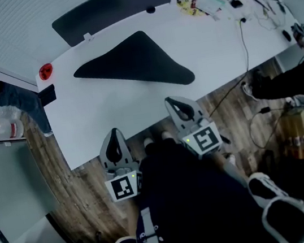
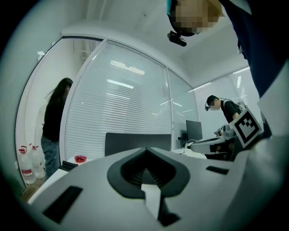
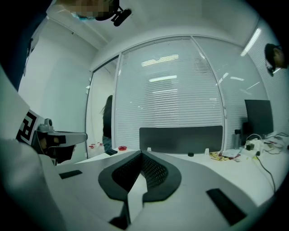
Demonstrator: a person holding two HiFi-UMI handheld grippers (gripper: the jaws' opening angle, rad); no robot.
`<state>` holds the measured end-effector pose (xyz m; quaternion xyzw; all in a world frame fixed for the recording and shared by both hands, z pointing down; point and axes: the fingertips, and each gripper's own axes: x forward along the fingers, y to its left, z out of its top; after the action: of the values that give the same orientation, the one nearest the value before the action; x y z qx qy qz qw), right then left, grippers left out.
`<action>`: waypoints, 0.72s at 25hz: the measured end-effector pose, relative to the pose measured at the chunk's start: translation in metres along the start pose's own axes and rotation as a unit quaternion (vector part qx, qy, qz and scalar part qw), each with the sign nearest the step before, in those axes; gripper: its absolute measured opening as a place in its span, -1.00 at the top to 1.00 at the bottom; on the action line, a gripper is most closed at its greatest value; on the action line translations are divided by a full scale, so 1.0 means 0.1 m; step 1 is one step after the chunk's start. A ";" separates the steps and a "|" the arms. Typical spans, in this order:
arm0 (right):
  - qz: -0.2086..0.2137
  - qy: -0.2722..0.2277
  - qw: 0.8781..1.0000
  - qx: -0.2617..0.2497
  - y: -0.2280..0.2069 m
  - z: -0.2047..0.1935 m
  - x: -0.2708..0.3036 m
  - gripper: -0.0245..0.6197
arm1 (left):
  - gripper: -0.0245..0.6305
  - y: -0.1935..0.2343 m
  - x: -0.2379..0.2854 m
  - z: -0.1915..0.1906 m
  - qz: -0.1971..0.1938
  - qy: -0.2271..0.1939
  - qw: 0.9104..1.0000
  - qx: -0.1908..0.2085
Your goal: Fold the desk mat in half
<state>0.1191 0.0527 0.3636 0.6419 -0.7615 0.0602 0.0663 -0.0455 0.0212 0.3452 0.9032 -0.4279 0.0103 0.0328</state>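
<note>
The long white smooth-topped desk point(image 1: 139, 114) stood over wood-plank flooring point(image 1: 85, 203), with a dark grey partition panel point(image 1: 122, 5) along its far edge and slatted blinds behind glass walls point(image 3: 171, 90) beyond. The black matte desk mat point(image 1: 137, 63) lay mid-desk in a rounded triangular shape, well apart from both my claws. My left claw point(image 1: 114, 134) and right claw point(image 1: 175, 104) sat at the near edge, each with its ribbed jaws pressed together on nothing.
</note>
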 end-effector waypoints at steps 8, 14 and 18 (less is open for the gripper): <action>0.003 0.010 1.000 0.002 0.02 -0.04 0.11 0.92 | 0.92 0.07 0.10 -0.03 -0.001 0.016 1.000 -0.009; 0.029 0.026 0.999 -0.014 0.22 -0.01 0.32 0.92 | 0.92 0.19 0.31 0.12 -0.012 0.003 1.000 -0.010; 0.037 0.022 0.999 -0.015 0.24 0.01 0.32 0.92 | 0.92 0.06 0.38 0.17 -0.020 -0.004 1.000 -0.009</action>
<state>0.0899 0.0259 0.3684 0.6107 -0.7839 0.0656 0.0903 -0.0260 -0.0134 0.3300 0.9112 -0.4102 0.0020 0.0393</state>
